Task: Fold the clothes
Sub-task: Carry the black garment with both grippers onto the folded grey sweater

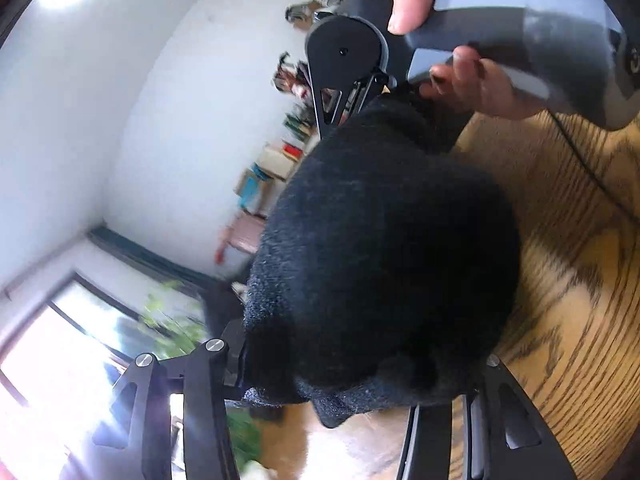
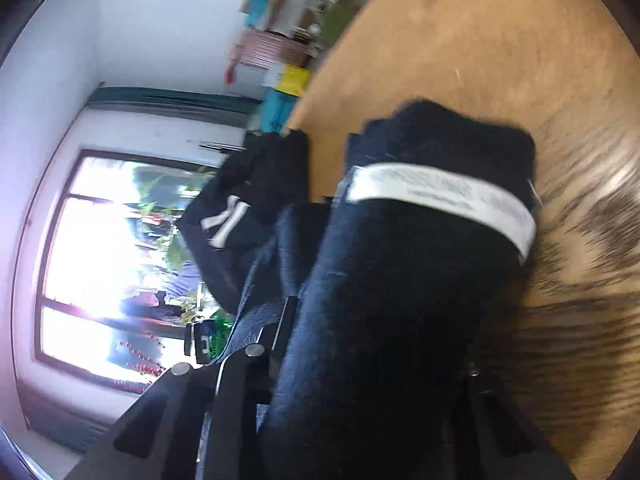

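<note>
Your left gripper (image 1: 360,392) and right gripper (image 2: 372,352) each clamp a bunch of the black garment (image 1: 380,240), which hangs stretched between them over the wooden table (image 1: 580,260).

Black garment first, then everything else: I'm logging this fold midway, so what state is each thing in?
Black garment: bunched, lifted between both grippers.
White care label: exposed, facing outward.
Left gripper: shut on the garment.
Right gripper: shut on the garment.
Second dark garment: crumpled at the table edge, white logo showing.
Wooden table: partly bare.
</note>
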Motion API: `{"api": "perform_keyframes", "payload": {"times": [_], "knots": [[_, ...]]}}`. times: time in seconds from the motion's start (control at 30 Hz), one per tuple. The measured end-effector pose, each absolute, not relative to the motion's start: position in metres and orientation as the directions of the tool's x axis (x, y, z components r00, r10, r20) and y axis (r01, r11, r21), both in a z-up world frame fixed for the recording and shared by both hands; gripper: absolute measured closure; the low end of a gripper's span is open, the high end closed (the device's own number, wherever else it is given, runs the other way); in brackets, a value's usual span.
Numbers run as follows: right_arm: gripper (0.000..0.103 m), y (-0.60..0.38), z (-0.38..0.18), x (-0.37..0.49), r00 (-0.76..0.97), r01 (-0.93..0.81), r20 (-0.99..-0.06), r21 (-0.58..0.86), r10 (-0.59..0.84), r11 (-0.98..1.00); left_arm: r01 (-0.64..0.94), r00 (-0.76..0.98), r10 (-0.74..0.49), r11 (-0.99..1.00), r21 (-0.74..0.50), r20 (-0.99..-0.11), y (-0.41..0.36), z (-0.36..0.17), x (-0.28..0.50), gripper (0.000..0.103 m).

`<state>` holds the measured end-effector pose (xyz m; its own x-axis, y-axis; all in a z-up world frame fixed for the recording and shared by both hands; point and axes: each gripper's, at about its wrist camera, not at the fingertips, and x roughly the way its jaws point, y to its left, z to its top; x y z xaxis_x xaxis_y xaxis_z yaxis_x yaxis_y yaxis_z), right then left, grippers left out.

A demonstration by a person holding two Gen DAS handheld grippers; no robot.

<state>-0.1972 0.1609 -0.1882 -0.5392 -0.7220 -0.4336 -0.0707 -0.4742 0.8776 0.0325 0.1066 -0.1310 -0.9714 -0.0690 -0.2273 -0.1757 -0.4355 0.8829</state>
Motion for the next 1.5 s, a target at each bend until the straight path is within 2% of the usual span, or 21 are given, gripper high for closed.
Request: {"api": "perform_keyframes", "payload": {"times": [0.2, 0.4, 0.6, 0.67, 0.77, 0.8, 0.9, 0.93, 1.0, 1.07, 1.13, 1.23, 1.33, 1.43, 1.47, 1.5], "knots": [[0.079, 0.231, -0.109, -0.142, -0.716, 0.042, -0.401, 0.793, -0.572, -0.608, -0.086, -0.995, 0.081, -0.389, 0.917, -0.059, 0.163, -0.103, 0.044, 0.054], [0.079, 0.337, -0.024, -0.108, -0.872, 0.027, -0.344, 0.676, -0.348, -0.736, -0.025, -0.963, 0.255, -0.412, 0.911, 0.089, 0.255, -0.066, 0.01, 0.054], [0.079, 0.422, 0.04, -0.131, -0.95, -0.072, -0.292, 0.538, -0.106, -0.84, -0.042, -0.92, 0.367, -0.444, 0.895, 0.139, 0.338, -0.034, -0.085, 0.054], [0.079, 0.443, 0.053, -0.148, -0.958, -0.123, -0.285, 0.497, -0.028, -0.859, -0.079, -0.925, 0.363, -0.466, 0.881, 0.109, 0.369, -0.029, -0.12, 0.054], [0.079, 0.472, 0.051, -0.178, -0.949, -0.219, -0.307, 0.474, 0.073, -0.853, -0.144, -0.941, 0.336, -0.499, 0.854, 0.037, 0.412, -0.03, -0.168, 0.042], [0.079, 0.484, 0.043, -0.19, -0.939, -0.256, -0.331, 0.482, 0.096, -0.838, -0.174, -0.951, 0.31, -0.509, 0.843, -0.009, 0.425, -0.039, -0.181, 0.038], [0.079, 0.516, 0.011, -0.224, -0.896, -0.361, -0.42, 0.5, 0.144, -0.787, -0.334, -0.937, 0.27, -0.503, 0.798, -0.222, 0.443, -0.082, -0.204, 0.038], [0.079, 0.524, -0.005, -0.235, -0.875, -0.394, -0.462, 0.503, 0.147, -0.769, -0.355, -0.932, 0.257, -0.495, 0.793, -0.257, 0.445, -0.097, -0.204, 0.038], [0.079, 0.537, -0.048, -0.253, -0.803, -0.468, -0.58, 0.476, 0.134, -0.744, -0.37, -0.928, 0.233, -0.479, 0.796, -0.291, 0.443, -0.124, -0.201, 0.038], [0.075, 0.545, -0.087, -0.253, -0.759, -0.518, -0.64, 0.484, 0.117, -0.705, -0.327, -0.939, 0.252, -0.455, 0.828, -0.233, 0.432, -0.14, -0.185, 0.038], [0.073, 0.549, -0.103, -0.242, -0.776, -0.52, -0.62, 0.525, 0.116, -0.674, -0.312, -0.941, 0.254, -0.408, 0.858, -0.222, 0.423, -0.148, -0.175, 0.038], [0.073, 0.559, -0.11, -0.222, -0.783, -0.523, -0.608, 0.53, 0.131, -0.668, -0.308, -0.942, 0.236, -0.335, 0.89, -0.238, 0.403, -0.159, -0.167, 0.024], [0.071, 0.563, -0.115, -0.215, -0.79, -0.522, -0.601, 0.561, 0.117, -0.643, -0.349, -0.934, 0.189, -0.313, 0.883, -0.302, 0.356, -0.167, -0.17, 0.024], [0.057, 0.568, -0.114, -0.204, -0.805, -0.497, -0.586, 0.581, 0.092, -0.644, -0.496, -0.866, 0.195, -0.455, 0.74, -0.46, 0.296, -0.147, -0.17, 0.024], [0.037, 0.572, -0.114, -0.195, -0.81, -0.489, -0.58, 0.589, 0.085, -0.644, -0.543, -0.831, 0.224, -0.53, 0.652, -0.51, 0.272, -0.134, -0.168, 0.024], [0.024, 0.575, -0.114, -0.186, -0.815, -0.481, -0.574, 0.596, 0.078, -0.643, -0.574, -0.8, 0.262, -0.597, 0.56, -0.541, 0.263, -0.119, -0.172, 0.024]]}}
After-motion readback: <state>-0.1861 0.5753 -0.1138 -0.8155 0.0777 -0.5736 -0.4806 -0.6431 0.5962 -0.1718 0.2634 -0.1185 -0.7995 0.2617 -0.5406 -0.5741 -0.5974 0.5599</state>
